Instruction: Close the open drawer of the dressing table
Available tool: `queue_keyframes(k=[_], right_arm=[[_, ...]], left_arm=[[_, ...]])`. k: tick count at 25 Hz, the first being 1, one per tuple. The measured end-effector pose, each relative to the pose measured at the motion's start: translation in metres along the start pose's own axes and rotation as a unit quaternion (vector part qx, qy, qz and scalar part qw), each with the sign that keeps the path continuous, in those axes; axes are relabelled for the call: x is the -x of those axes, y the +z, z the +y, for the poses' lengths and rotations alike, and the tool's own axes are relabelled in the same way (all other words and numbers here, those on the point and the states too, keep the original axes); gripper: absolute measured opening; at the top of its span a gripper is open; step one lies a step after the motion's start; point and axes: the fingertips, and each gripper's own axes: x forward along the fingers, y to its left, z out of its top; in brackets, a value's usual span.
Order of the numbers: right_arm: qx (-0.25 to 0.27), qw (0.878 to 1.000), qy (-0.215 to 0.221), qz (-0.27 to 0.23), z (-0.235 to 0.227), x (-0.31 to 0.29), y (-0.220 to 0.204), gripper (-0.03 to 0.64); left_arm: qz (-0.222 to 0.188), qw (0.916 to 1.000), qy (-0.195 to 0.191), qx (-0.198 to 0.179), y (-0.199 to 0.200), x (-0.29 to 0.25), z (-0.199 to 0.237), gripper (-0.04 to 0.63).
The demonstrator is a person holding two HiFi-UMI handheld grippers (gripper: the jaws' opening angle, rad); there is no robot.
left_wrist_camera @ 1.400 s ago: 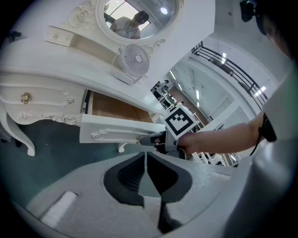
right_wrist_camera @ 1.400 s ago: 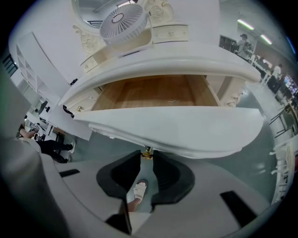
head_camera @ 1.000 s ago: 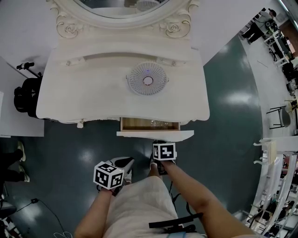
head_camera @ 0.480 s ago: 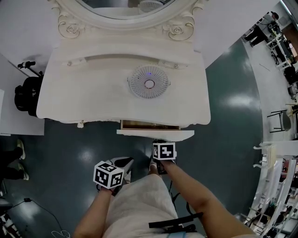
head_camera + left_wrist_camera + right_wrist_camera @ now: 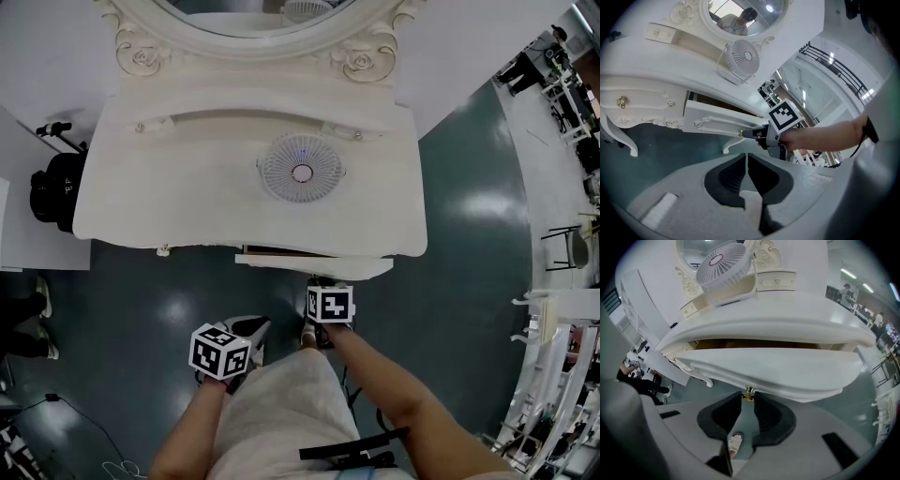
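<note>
Dark teal floor (image 5: pixel 141 300) spreads under the white dressing table (image 5: pixel 187 197), whose drawer (image 5: pixel 314 266) stands out only a sliver from beneath the top, directly ahead of your right gripper (image 5: pixel 748 397). Your right fingers (image 5: pixel 765 411) are clamped on the brass knob (image 5: pixel 749 391) at the middle of the drawer front, the knob pinched at their very tips. Your left gripper (image 5: pixel 746 161) hangs low beside the right one, its fingers (image 5: pixel 731 176) pressed together on nothing, the drawer front ahead of and above them, well clear.
</note>
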Motion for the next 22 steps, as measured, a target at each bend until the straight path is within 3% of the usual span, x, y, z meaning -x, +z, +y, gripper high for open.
queue_keyframes(k=[22], right_arm=[[-0.009, 0.998, -0.019, -0.059, -0.009, -0.02, 0.042, 0.092]], left_arm=[[0.007, 0.9999, 0.01, 0.009, 0.017, -0.015, 0.016, 0.011]])
